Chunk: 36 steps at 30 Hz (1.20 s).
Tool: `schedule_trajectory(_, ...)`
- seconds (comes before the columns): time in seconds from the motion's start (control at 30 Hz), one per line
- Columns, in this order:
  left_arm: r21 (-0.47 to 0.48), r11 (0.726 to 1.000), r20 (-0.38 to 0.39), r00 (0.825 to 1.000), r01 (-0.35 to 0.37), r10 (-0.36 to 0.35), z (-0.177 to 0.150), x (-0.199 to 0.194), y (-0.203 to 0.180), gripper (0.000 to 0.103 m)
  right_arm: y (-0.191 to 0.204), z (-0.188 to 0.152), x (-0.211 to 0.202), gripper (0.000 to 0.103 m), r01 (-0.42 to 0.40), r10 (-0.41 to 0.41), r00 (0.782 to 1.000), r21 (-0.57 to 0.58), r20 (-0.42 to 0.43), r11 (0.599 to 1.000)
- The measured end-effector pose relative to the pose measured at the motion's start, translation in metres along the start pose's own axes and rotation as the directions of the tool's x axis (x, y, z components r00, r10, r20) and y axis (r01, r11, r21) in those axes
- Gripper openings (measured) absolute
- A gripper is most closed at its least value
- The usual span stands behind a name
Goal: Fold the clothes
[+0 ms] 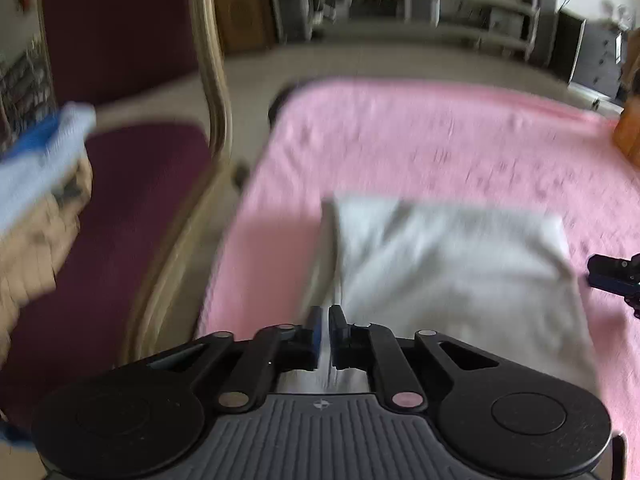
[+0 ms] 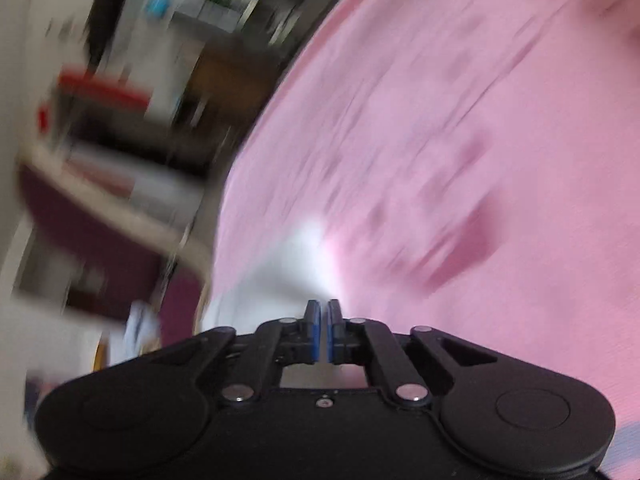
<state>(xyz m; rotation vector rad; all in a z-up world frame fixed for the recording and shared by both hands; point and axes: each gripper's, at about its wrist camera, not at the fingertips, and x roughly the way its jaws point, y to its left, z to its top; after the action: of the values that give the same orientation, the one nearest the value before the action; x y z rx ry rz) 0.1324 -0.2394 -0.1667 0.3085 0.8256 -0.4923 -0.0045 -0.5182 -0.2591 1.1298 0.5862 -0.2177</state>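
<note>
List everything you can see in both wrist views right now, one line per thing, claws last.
Folded garment: one, pale grey-white, lying on the pink cover, just ahead of the left claw.
Pink cover: one, pink, spread over the work surface.
Chair: one, maroon upholstery with a light frame, left of the pink cover.
Clothes pile: one heap, light blue on top and beige beneath, on the chair seat.
Shelving: blurred, grey, along the far wall.
Left claw: black with blue pads, jaws nearly together with pale cloth showing in the gap.
Right claw: black with blue pads, jaws nearly together over the cover; view heavily blurred.
</note>
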Motion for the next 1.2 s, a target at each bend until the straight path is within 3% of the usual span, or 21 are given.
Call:
schedule_trajectory(0.1,0.043,0.991,0.052,0.991,0.123,-0.125,0.015,-0.004,-0.016,0.015,0.011,0.010,-0.008,0.015,-0.017,0.019,0.999,-0.071,0.026,0.997)
schedule_trajectory(0.23,0.165,0.962,0.009,0.975,0.218,-0.223,0.025,0.028,-0.050,0.015,0.034,0.010,0.014,0.017,-0.147,0.135,0.986,-0.131,-0.096,0.980)
schedule_trajectory(0.3,0.194,0.954,-0.014,0.973,0.229,-0.231,0.026,0.049,-0.058,0.013,0.044,0.008,0.037,0.017,-0.186,0.154,0.968,-0.158,-0.198,0.970)
schedule_trajectory(0.37,0.212,0.958,-0.002,0.980,0.195,-0.199,0.028,0.062,-0.058,0.013,0.048,0.002,0.057,0.017,-0.193,0.141,0.953,-0.177,-0.269,0.965)
schedule_trajectory(0.43,0.186,0.972,0.022,0.988,0.147,-0.154,0.032,0.070,-0.050,0.014,0.044,0.001,0.071,0.013,-0.187,0.136,0.948,-0.159,-0.288,0.969)
schedule_trajectory(0.5,0.089,0.994,0.049,0.996,0.070,-0.075,0.037,0.076,-0.036,0.016,0.031,0.008,0.075,0.012,-0.201,0.178,0.954,-0.074,-0.240,0.977)
schedule_trajectory(0.6,-0.072,0.995,0.042,0.996,-0.072,0.075,0.042,0.088,-0.013,0.014,0.003,0.022,0.063,0.004,-0.183,0.188,0.980,0.077,-0.059,0.980)
schedule_trajectory(0.67,-0.085,0.991,0.032,0.994,-0.105,0.109,0.043,0.084,-0.008,0.013,-0.010,0.029,0.046,0.002,-0.136,0.130,0.990,0.135,0.050,0.982)
schedule_trajectory(0.73,-0.072,0.987,0.034,0.989,-0.142,0.145,0.043,0.071,-0.009,0.014,-0.011,0.033,0.029,0.012,-0.061,0.048,0.994,0.130,0.097,0.990)
schedule_trajectory(0.8,-0.051,0.990,0.026,0.991,-0.129,0.131,0.038,0.052,-0.010,0.020,-0.004,0.035,0.007,0.024,-0.009,-0.003,0.993,0.092,0.122,0.996)
schedule_trajectory(1.0,0.003,0.997,-0.001,0.997,-0.082,0.082,0.012,-0.006,-0.013,0.033,0.034,0.028,-0.054,0.025,0.093,-0.077,0.990,-0.133,0.122,0.987)
schedule_trajectory(1.1,0.019,0.999,-0.043,0.998,-0.041,0.042,-0.024,-0.025,-0.012,0.033,0.053,0.005,-0.072,0.026,0.099,-0.082,0.994,-0.261,0.074,0.960)
schedule_trajectory(1.2,0.012,1.000,-0.105,0.994,-0.015,0.016,-0.056,-0.030,-0.007,0.032,0.076,-0.046,-0.069,0.026,0.047,-0.073,0.996,-0.409,-0.048,0.911)
